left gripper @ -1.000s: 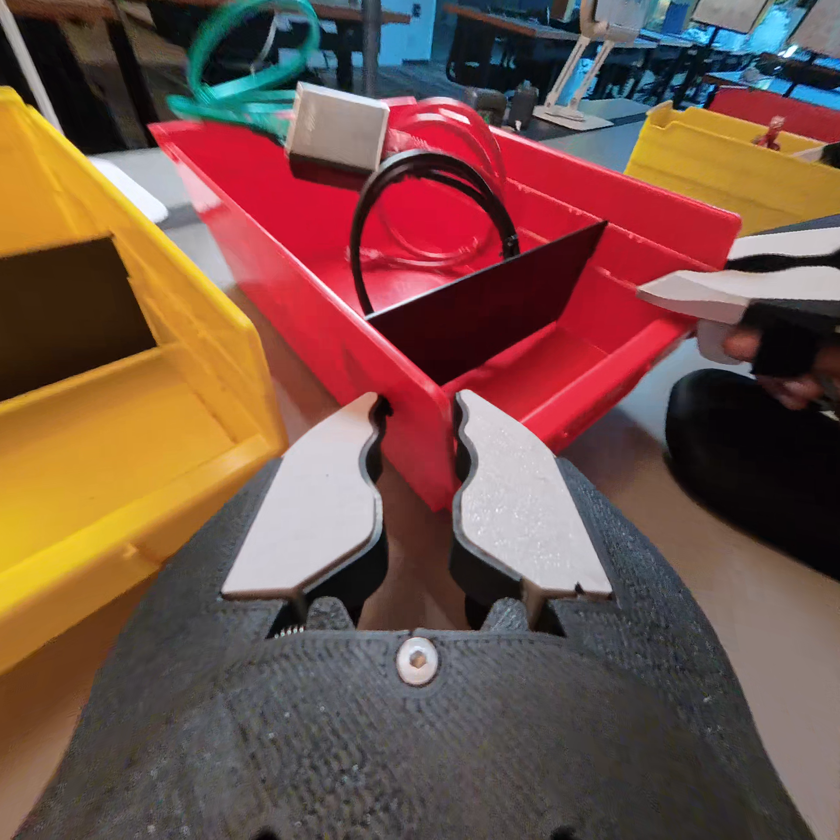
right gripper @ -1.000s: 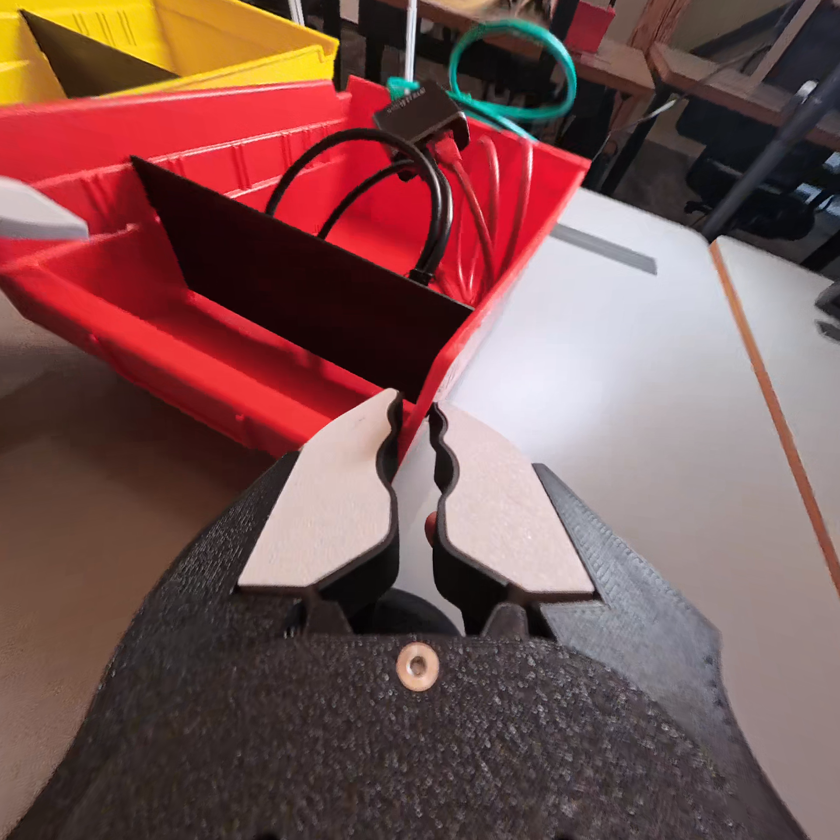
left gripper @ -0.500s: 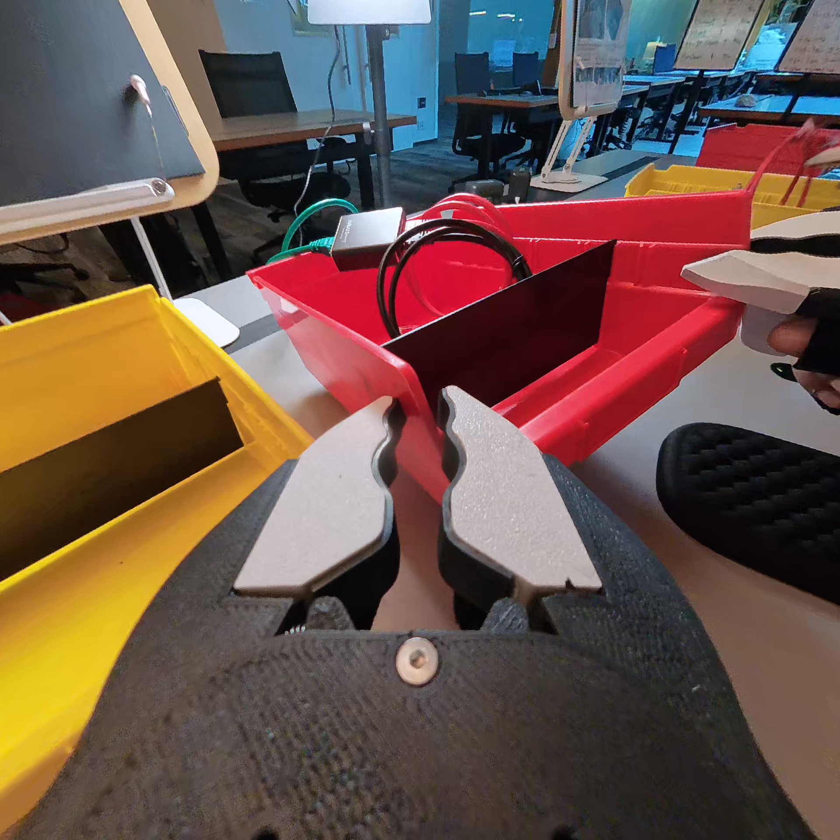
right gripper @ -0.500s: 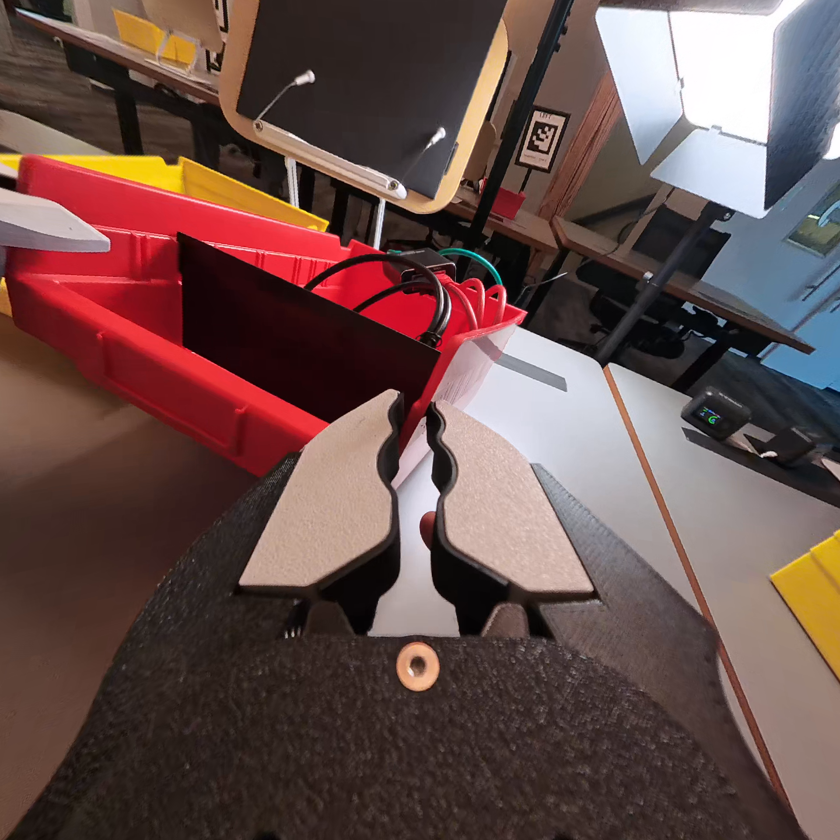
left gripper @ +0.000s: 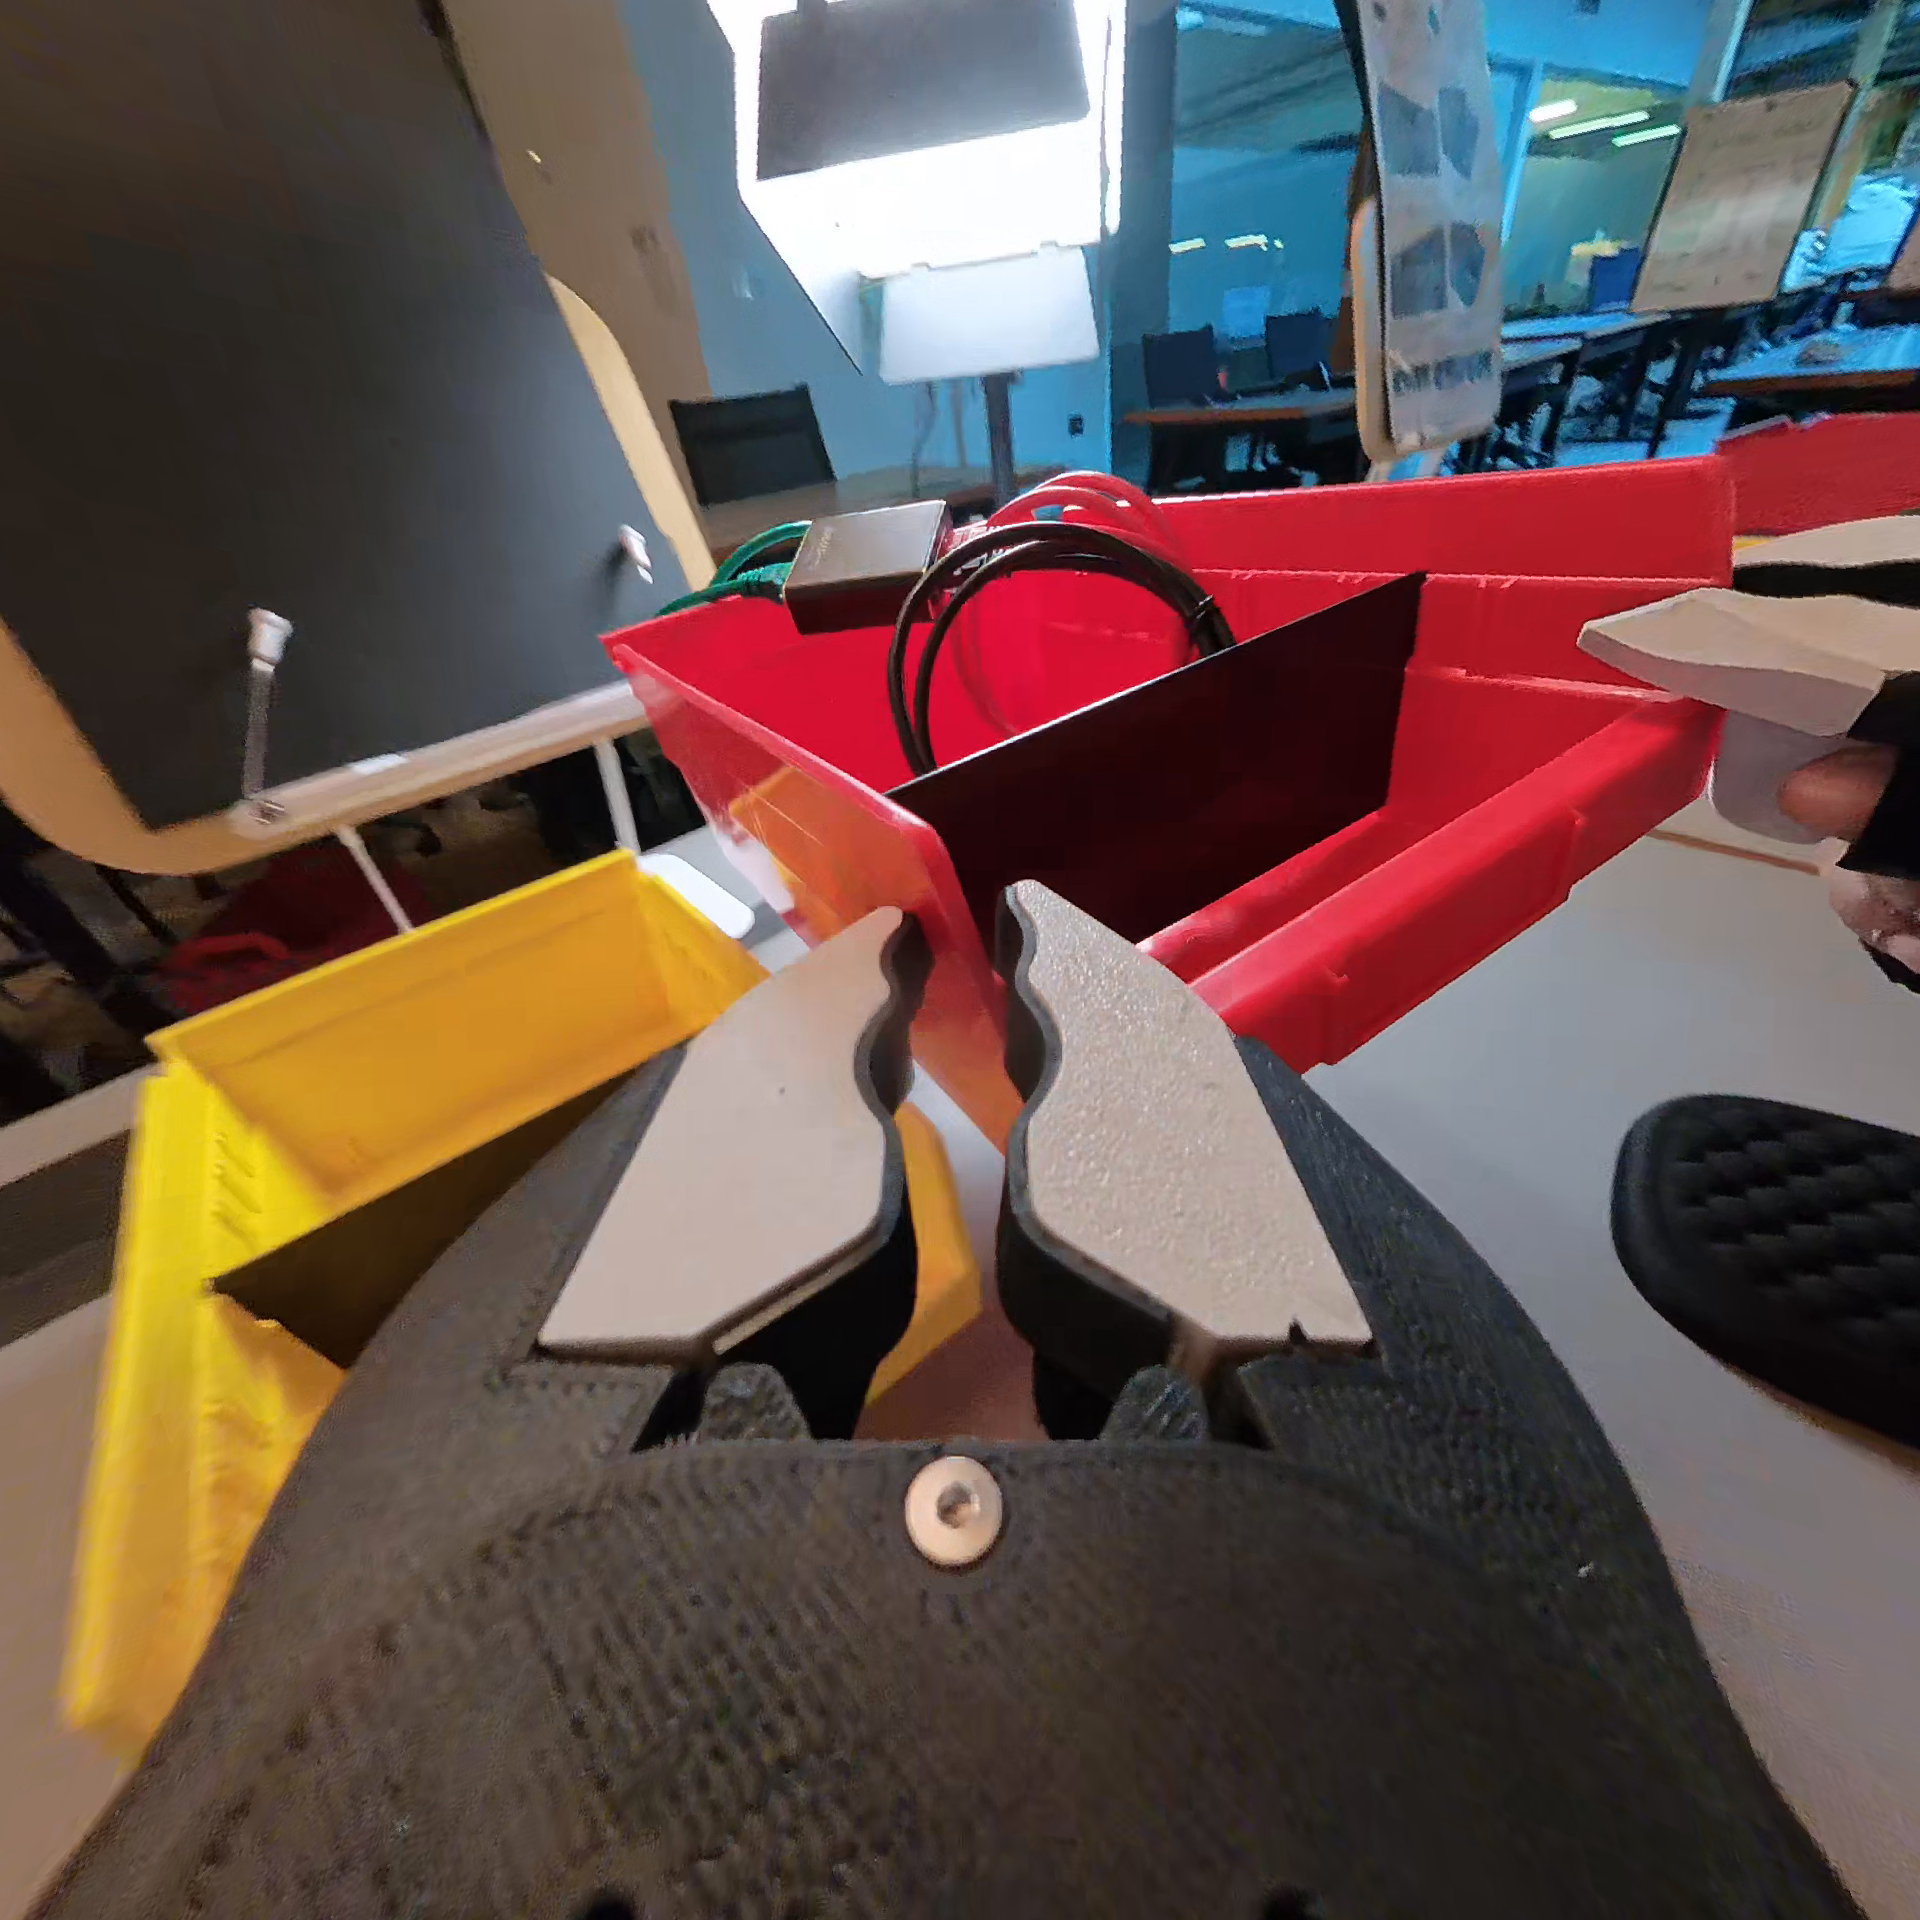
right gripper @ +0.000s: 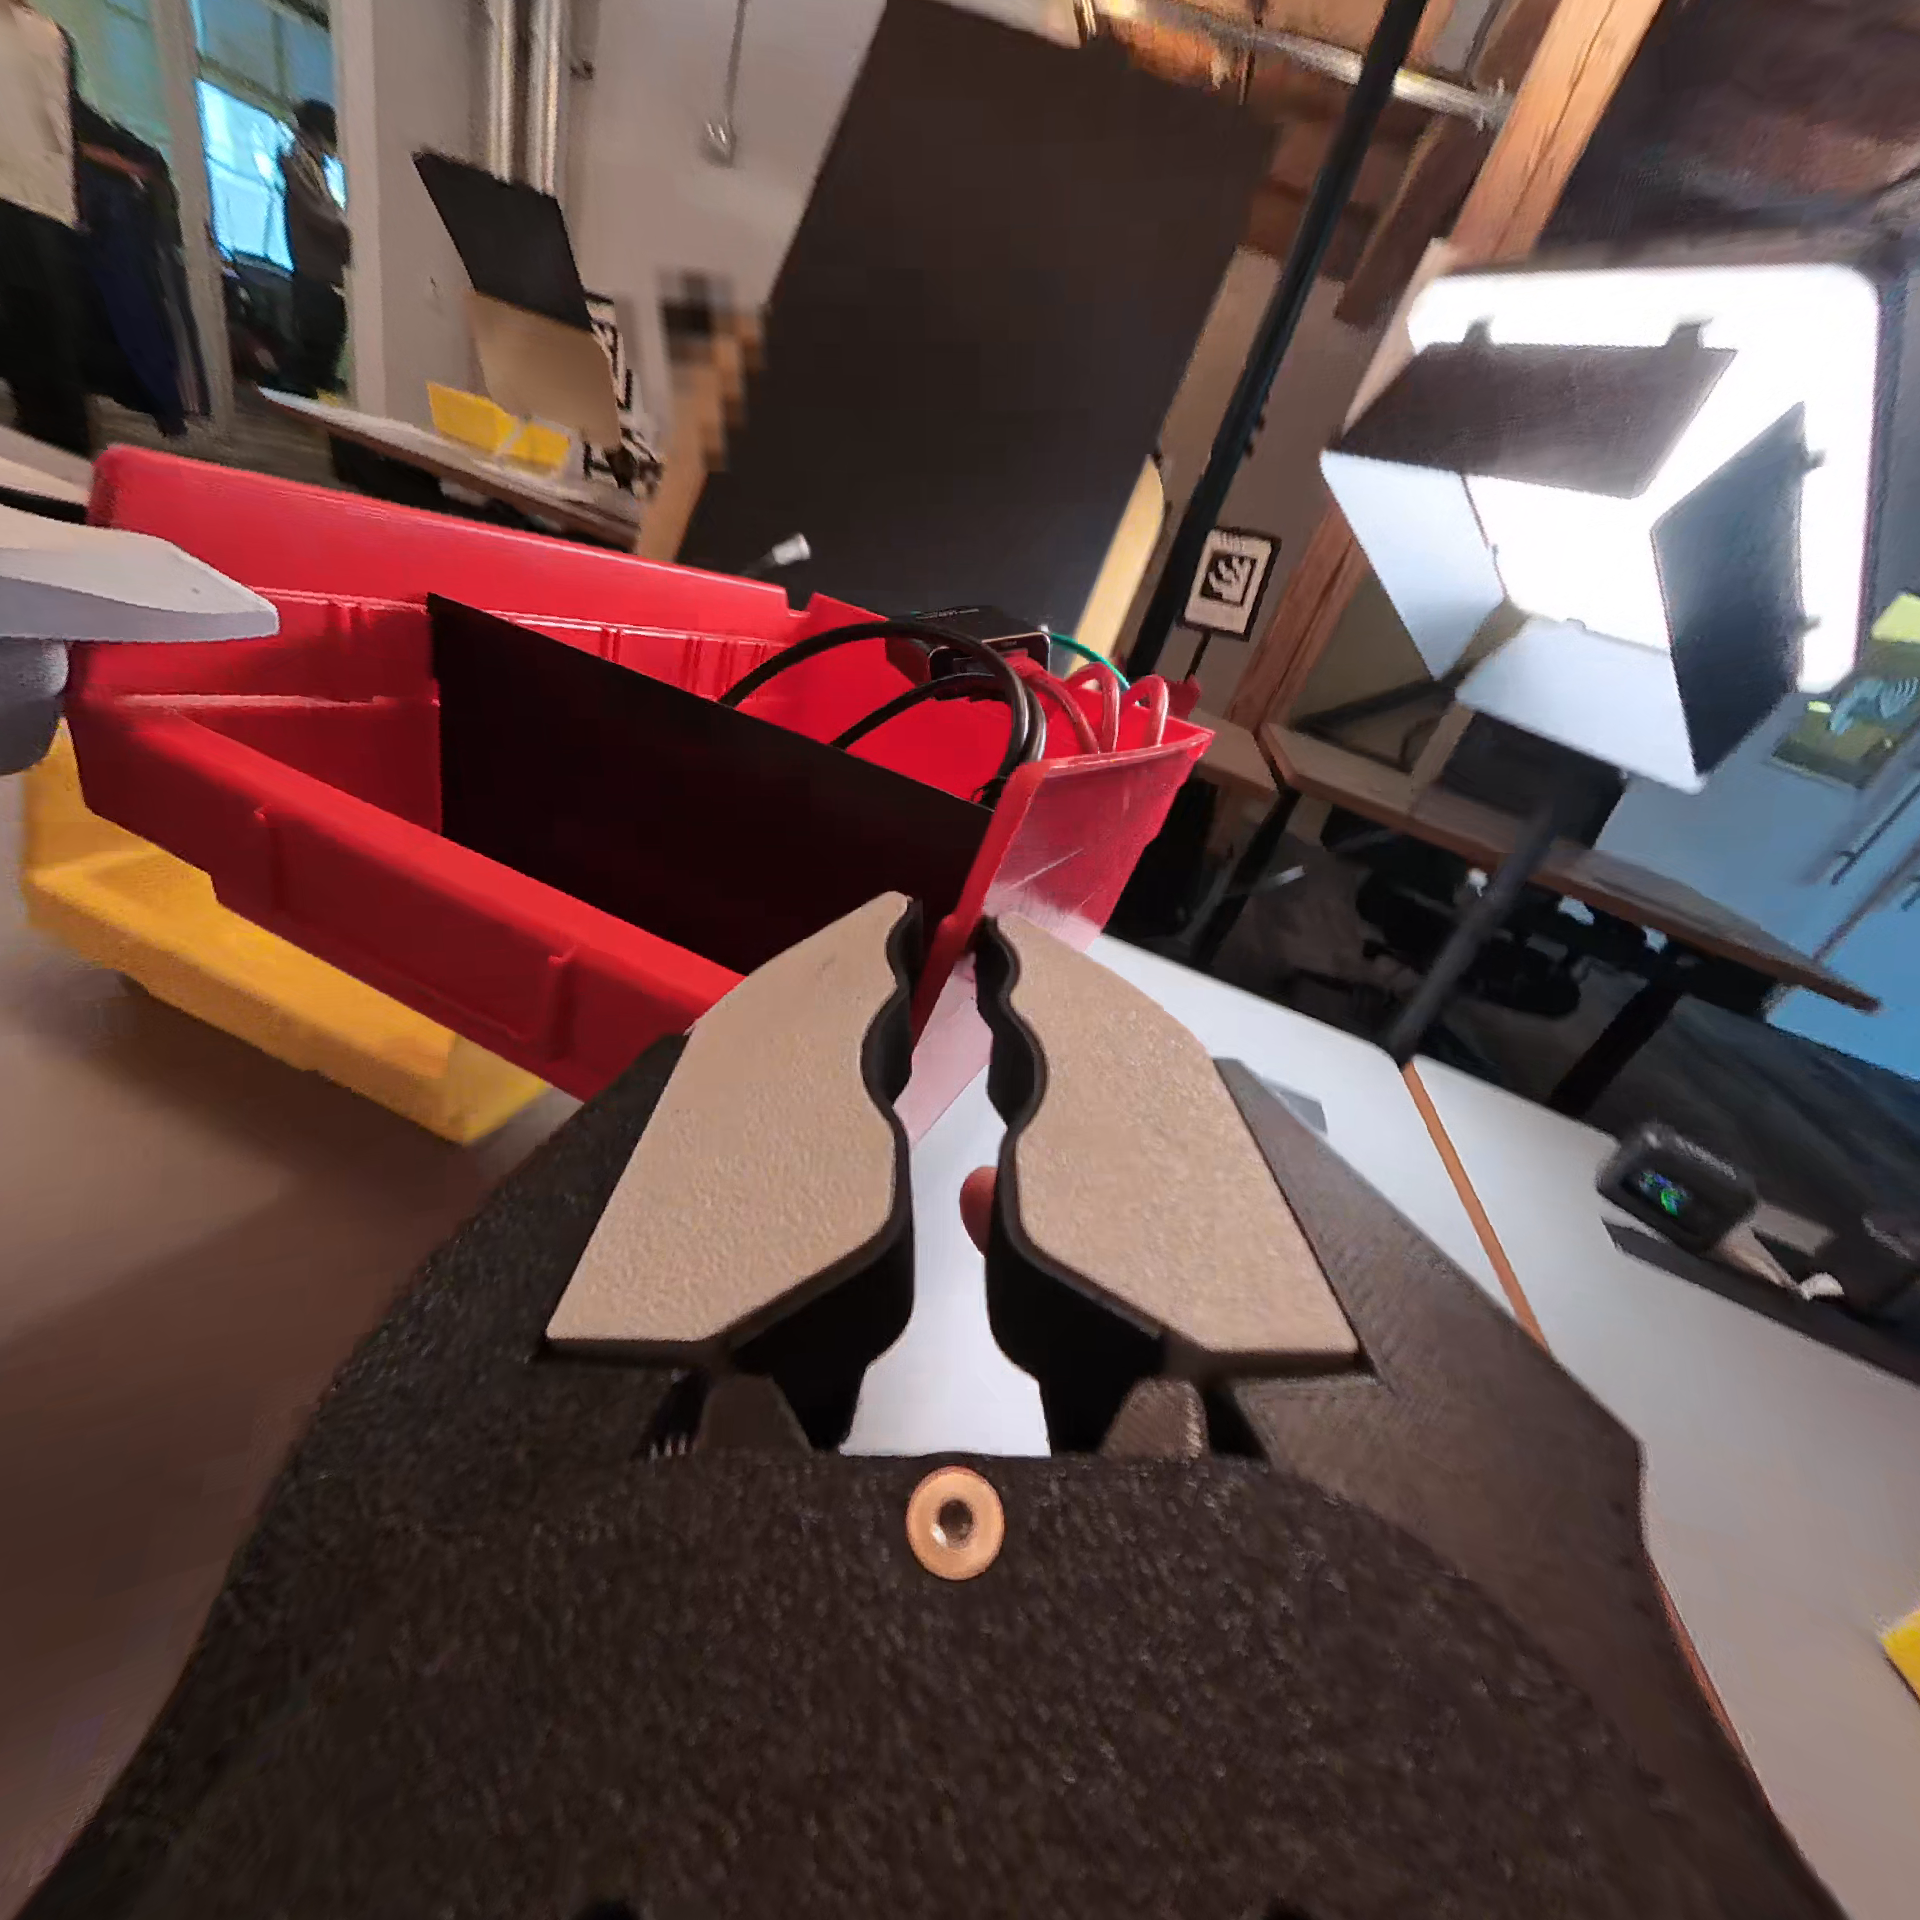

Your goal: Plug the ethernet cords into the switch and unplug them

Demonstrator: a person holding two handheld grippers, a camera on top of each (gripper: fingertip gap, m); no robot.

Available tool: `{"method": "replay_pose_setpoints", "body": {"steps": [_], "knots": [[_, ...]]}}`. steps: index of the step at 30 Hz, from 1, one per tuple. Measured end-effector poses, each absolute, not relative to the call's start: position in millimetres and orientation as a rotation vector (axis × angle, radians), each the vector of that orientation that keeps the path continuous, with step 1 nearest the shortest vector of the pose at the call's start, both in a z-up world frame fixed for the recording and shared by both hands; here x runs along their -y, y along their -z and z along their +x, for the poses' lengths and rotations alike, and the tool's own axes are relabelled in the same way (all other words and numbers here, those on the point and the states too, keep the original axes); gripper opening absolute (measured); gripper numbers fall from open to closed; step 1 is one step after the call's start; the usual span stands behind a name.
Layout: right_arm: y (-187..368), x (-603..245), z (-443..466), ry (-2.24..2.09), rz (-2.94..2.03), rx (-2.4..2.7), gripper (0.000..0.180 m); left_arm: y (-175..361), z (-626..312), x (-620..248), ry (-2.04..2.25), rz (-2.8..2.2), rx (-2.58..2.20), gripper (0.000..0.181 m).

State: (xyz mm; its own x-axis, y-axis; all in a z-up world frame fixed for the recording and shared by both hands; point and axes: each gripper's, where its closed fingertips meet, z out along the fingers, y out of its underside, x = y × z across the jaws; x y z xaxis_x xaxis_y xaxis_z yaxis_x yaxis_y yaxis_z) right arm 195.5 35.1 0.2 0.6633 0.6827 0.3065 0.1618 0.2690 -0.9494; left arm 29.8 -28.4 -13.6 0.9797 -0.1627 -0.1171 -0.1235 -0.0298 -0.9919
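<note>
My left gripper (left gripper: 961, 930) has its fingers (left gripper: 769, 1132) pinched narrow on the near corner wall of the red bin (left gripper: 1455, 894), and my right gripper (right gripper: 951, 925) grips the bin's opposite corner wall the same way, its fingers (right gripper: 1132, 1153) nearly together around the thin red plastic. The bin sits tilted, its near end raised off the desk (right gripper: 1299, 1101). A black divider (left gripper: 1195, 790) crosses the bin's middle. In the far compartment behind it the switch (left gripper: 868, 566), a small dark box, perches near the rim, with a black cord (left gripper: 1039, 603) looping up beside it, red cords (left gripper: 1081, 499) coiled behind and a green cord (left gripper: 753, 566) trailing over the far wall. A yellow bin (left gripper: 343, 1091) stands on the desk just to the left, below the red one. A bright studio light (right gripper: 1621, 499) stands beyond the desk on the right.
</note>
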Motion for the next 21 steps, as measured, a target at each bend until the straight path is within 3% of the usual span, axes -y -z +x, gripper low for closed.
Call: {"method": "replay_pose_setpoints", "body": {"steps": [12,21], "knots": [[-82,48,36,-0.768,-0.997,0.878,0.011,-66,-106,152,-0.246,-1.416,-0.009,0.012],[-66,101,-73,-1.016,-0.955,0.927,0.011,-51,-192,233,-0.417,-1.399,0.132,0.012]]}}
